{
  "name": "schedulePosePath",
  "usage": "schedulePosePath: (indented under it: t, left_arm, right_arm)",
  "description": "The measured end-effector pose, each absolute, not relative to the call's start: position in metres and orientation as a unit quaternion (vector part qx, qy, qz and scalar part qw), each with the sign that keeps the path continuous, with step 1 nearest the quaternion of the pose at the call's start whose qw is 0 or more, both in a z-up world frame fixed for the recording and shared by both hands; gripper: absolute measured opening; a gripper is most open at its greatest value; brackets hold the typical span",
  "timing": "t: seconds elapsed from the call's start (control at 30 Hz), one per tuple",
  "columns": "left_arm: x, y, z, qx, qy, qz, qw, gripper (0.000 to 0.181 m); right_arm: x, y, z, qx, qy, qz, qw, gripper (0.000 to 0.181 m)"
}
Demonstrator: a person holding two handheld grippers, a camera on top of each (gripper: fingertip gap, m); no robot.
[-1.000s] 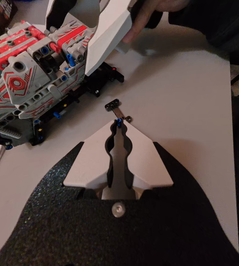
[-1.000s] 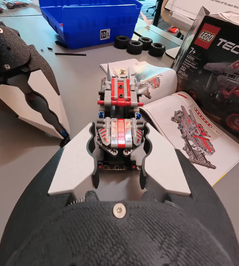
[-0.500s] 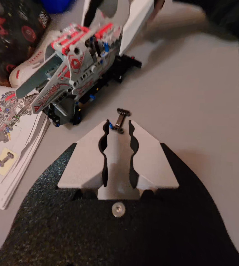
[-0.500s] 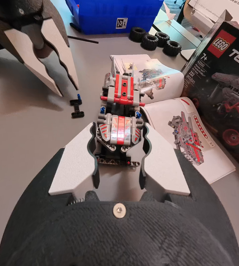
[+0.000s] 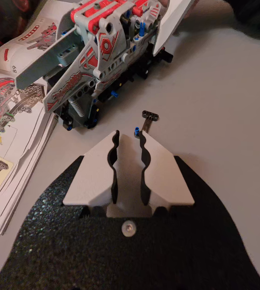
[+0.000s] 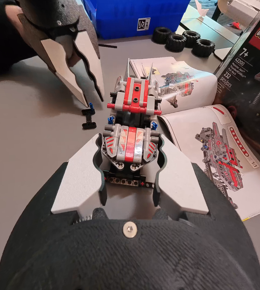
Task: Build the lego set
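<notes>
A: Right gripper [image 6: 130,158] clamped across the front of the grey-and-red truck body [image 6: 132,125], centre of the right wrist frame. Left gripper [image 5: 128,133] parted and holding nothing.

B: Small black link [image 5: 148,121] with its blue pin [image 5: 136,130] lying loose on the table [image 5: 204,109], just above the left fingertips, right of centre in the left wrist frame.

A: Looks clear of the fingers, though hard to tell.

B: Main risk: closing off-centre, clipping the pin, flicking the link toward the body. Also tipping the body by squeezing harder.
</notes>
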State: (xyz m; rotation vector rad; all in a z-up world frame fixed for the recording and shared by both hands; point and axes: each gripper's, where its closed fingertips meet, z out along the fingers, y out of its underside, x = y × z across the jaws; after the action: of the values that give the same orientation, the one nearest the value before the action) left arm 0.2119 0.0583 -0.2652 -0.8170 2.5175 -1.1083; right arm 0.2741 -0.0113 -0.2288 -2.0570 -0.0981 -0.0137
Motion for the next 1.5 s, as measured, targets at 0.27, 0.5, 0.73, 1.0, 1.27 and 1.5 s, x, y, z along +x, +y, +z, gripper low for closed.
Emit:
schedulePosePath:
  t: [0.27, 0.5, 0.73, 1.0, 1.27, 1.5]
  left_arm:
    - [0.214, 0.047, -0.271, -0.252, 0.873, -0.398, 0.127, 0.004]
    - [0.213, 0.044, -0.268, -0.189, 0.88, -0.399, 0.176, 0.003]
    - [0.207, 0.041, -0.268, -0.175, 0.882, -0.403, 0.17, 0.003]
    - [0.206, 0.04, -0.269, -0.17, 0.884, -0.401, 0.172, 0.003]
    - [0.208, 0.04, -0.27, -0.17, 0.885, -0.395, 0.18, 0.004]
    - [0.202, 0.035, -0.267, -0.151, 0.884, -0.406, 0.178, 0.003]
  right_arm:
    - [0.275, -0.008, -0.221, -0.843, -0.062, -0.061, 0.531, 0.069]
    - [0.286, -0.006, -0.215, -0.837, 0.06, 0.049, 0.541, 0.068]
    - [0.302, -0.018, -0.222, -0.776, 0.239, 0.31, 0.495, 0.069]
    - [0.318, -0.026, -0.239, -0.816, 0.193, 0.261, 0.479, 0.055]
    - [0.325, -0.031, -0.233, -0.844, 0.115, 0.14, 0.504, 0.042]
    - [0.315, -0.026, -0.233, -0.864, -0.002, 0.046, 0.502, 0.031]
